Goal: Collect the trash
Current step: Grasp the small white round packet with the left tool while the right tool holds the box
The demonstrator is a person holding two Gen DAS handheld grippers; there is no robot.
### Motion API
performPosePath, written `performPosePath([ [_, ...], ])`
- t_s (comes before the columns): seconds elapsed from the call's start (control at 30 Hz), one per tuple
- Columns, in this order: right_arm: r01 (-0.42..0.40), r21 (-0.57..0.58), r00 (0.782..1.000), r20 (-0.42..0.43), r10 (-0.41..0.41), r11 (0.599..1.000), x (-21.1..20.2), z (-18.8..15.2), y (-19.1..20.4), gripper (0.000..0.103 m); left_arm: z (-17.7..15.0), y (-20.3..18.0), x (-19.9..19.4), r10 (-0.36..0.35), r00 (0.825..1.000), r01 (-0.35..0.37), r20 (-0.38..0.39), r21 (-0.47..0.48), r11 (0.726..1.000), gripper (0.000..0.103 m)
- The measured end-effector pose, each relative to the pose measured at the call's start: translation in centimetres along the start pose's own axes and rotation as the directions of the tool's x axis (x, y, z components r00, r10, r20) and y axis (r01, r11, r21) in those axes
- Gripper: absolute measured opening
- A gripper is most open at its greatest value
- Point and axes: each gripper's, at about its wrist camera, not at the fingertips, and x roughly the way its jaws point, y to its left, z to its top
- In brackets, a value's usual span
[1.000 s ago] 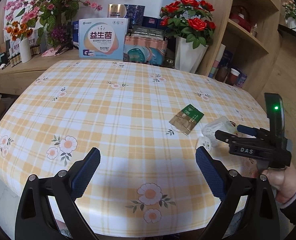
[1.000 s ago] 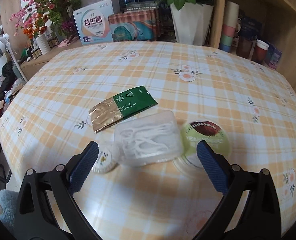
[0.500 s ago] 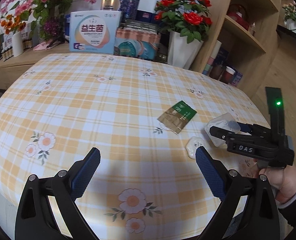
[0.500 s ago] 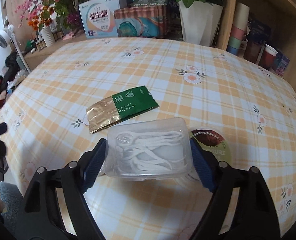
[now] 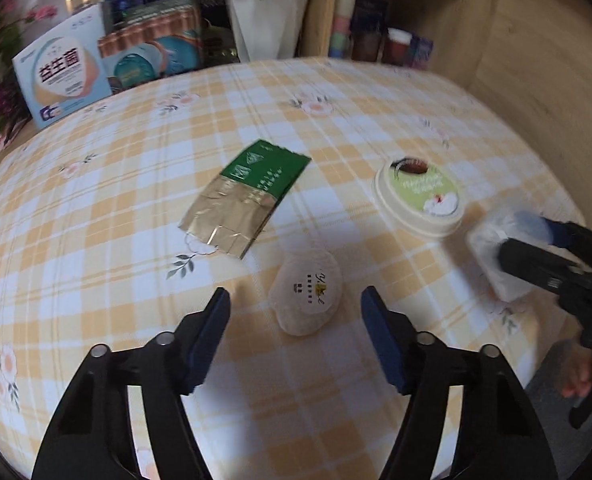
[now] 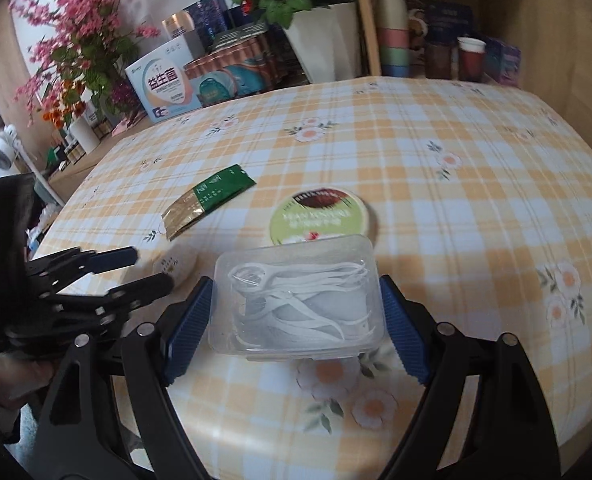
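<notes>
Both fisheye pictures bend strongly at the edges, and the corners go black. The light is soft daylight, probably from the window side to the left of the grippers. The left wrist view is darker and has motion blur: the right gripper (image 5: pixel 536 240) and the shelf (image 5: pixel 396 44) beyond it are smeared. The right wrist view is brighter and sharper. The clear box (image 6: pixel 296 296) throws a soft shadow on the tablecloth (image 6: pixel 456 184), with little glare on its lid.
</notes>
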Motion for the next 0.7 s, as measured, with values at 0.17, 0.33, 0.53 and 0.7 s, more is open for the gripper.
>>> performPosePath([
  [0.17, -0.002, 0.028, 1.0, 0.002, 0.001, 1.0, -1.5, -1.5, -1.0, 0.081, 1.0, -0.3, 1.8, 0.034, 0.999, -0.034, -0.024, 0.026, 0.999, 0.05],
  [0.33, -0.01, 0.061, 1.0, 0.012, 0.009, 0.998, -2.6, -2.3, -1.6, 0.081, 0.9, -0.6, 1.0, 0.032, 0.999, -0.031, -0.028, 0.02, 0.999, 0.037],
  [0.53, -0.03, 0.062, 0.999, 0.031, 0.029, 0.998, -4.0, -3.0, -1.3, 0.081, 0.0, -0.8, -2.2, 0.002, 1.0, -0.002, -0.003, -0.006, 1.0, 0.037],
  [0.7, -0.044, 0.038, 0.998, 0.035, 0.043, 0.998, -5.4, -4.2, -0.1, 0.081, -1.0, -1.2, -6.9, -0.028, 0.998, 0.031, 0.06, -0.039, 0.999, 0.037],
])
